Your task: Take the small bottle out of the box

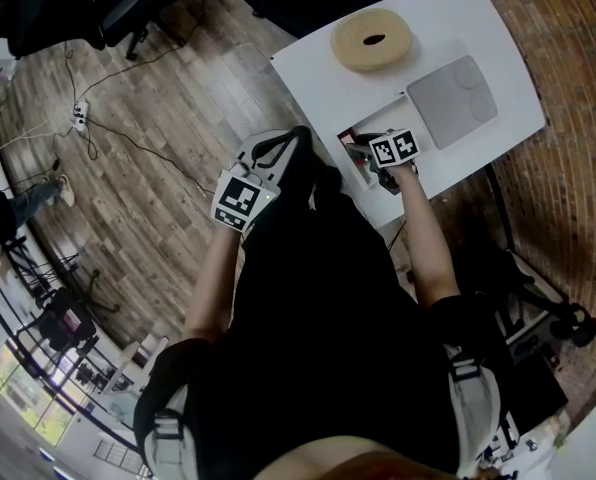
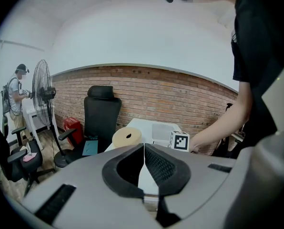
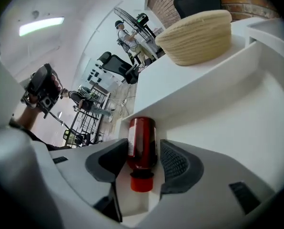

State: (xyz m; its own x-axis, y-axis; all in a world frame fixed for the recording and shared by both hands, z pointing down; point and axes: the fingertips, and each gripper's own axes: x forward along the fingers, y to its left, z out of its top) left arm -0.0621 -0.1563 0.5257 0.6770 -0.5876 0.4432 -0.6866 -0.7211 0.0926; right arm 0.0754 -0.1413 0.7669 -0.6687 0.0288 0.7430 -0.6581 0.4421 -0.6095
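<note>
A small dark red bottle (image 3: 142,144) with a red cap lies on its side in the corner of a white open box (image 3: 213,80), cap towards me. My right gripper (image 3: 143,149) reaches into the box with a jaw on each side of the bottle; a thin gap shows at the right pad, so it stands open. In the head view the box (image 1: 370,128) sits at the near edge of the white table (image 1: 458,18). My left gripper (image 2: 144,149) is held off the table by the person's body, its pads touching and nothing between them.
A beige round ring (image 1: 371,40) lies at the far end of the table, and a grey square tray (image 1: 451,101) lies to the right of the box. Beyond the table stand a black office chair (image 2: 102,113) and a fan (image 2: 43,92). Cables cross the wooden floor (image 1: 128,138).
</note>
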